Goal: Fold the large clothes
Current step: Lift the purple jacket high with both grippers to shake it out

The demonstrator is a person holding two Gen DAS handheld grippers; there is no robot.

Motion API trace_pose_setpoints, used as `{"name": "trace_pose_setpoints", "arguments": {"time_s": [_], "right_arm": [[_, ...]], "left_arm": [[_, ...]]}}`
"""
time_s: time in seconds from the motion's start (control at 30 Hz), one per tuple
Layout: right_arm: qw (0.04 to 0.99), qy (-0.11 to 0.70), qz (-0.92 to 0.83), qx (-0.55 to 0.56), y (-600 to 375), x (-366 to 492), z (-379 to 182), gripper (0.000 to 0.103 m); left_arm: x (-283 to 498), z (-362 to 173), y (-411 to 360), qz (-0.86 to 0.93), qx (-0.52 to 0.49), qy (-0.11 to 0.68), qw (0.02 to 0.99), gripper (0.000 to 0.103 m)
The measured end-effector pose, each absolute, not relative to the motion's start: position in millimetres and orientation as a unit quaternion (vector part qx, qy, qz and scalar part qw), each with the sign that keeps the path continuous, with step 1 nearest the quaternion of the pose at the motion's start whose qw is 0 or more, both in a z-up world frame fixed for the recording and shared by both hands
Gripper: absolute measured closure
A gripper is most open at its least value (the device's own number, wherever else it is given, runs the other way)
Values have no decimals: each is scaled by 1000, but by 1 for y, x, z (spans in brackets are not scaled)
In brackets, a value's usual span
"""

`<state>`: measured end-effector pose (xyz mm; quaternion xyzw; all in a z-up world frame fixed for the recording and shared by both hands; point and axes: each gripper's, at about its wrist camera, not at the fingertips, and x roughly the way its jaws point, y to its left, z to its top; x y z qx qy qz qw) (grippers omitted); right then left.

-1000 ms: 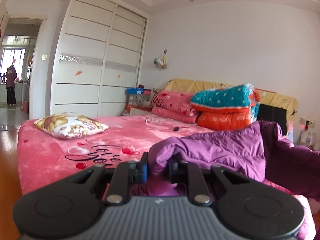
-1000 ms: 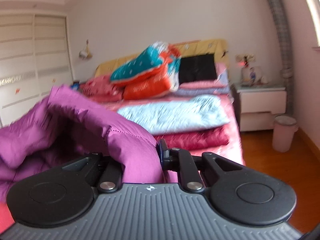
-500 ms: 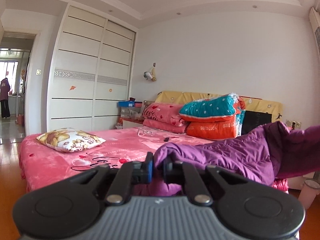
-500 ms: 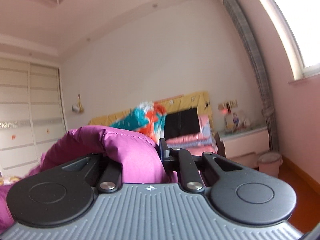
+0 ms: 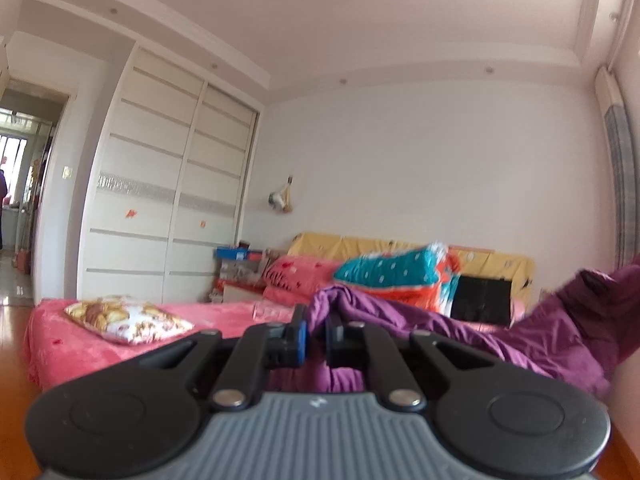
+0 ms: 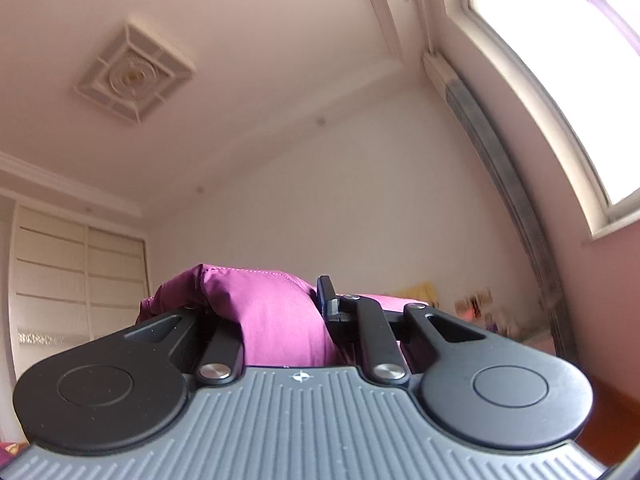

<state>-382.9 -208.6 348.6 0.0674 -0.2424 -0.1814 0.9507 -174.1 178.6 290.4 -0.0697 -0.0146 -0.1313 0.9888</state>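
A large purple padded jacket (image 5: 460,320) is held up above the pink bed (image 5: 224,314). My left gripper (image 5: 316,330) is shut on one edge of it, and the cloth stretches away to the right. My right gripper (image 6: 280,308) is shut on another thick fold of the jacket (image 6: 276,316), which bulges between the fingers. The right wrist view is tilted up at the ceiling, so the rest of the jacket is hidden there.
A floral pillow (image 5: 128,318) lies on the bed's left side. Folded quilts (image 5: 396,280) are stacked by the yellow headboard. A white wardrobe (image 5: 160,208) stands at left, an open doorway (image 5: 20,208) beyond it. A window (image 6: 560,60) is on the right.
Both grippers have risen and tilted upward with the jacket held; the right view swung from the bed up to the ceiling and window. The jacket has lifted off the bed.
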Motion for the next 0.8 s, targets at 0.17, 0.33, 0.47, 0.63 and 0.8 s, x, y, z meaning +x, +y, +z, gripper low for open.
{"name": "trace_pose_setpoints", "arguments": {"time_s": [0.17, 0.33, 0.47, 0.63, 0.8], "right_arm": [[942, -284, -169, 54, -194, -426, 366, 88], [936, -309, -158, 63, -198, -449, 379, 88], [936, -308, -165, 49, -201, -440, 385, 88], [951, -244, -186, 22, -216, -382, 379, 88], [967, -147, -206, -7, -242, -290, 333, 88]], "left_arm": [[-194, 318, 186, -138, -59, -46, 988, 98], [-204, 345, 189, -149, -57, -73, 985, 98], [-195, 361, 187, -155, -59, -84, 983, 98], [-138, 359, 166, -145, -46, -48, 987, 98], [-65, 328, 136, -122, -33, 10, 992, 98]]}}
